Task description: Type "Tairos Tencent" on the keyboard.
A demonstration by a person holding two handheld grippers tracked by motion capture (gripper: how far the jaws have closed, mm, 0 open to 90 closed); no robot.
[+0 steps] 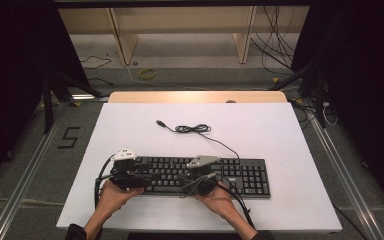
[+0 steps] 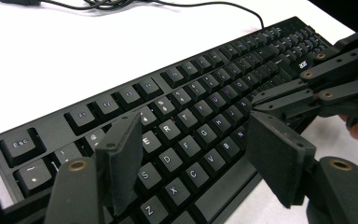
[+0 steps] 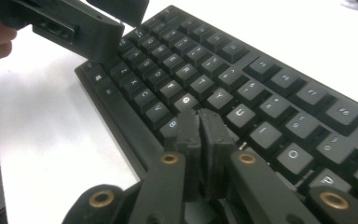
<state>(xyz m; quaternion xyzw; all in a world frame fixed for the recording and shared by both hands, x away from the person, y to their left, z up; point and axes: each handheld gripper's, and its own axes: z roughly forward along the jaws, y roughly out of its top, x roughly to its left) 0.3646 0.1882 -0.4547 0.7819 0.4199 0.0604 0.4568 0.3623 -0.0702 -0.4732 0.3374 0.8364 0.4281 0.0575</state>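
A black keyboard lies along the near part of the white board. Its cable curls away to a USB plug. My left gripper hovers over the keyboard's left end. In the left gripper view it is open, its jaws spread wide above the letter keys with nothing between them. My right gripper is over the keyboard's middle. In the right gripper view it is shut, jaws pressed together, tips down at the keys beside G. Whether they touch a key is unclear.
The white board lies on a wooden table top, with bare board beyond and to the right of the keyboard. Metal rails run along both sides. Loose cables lie on the floor behind.
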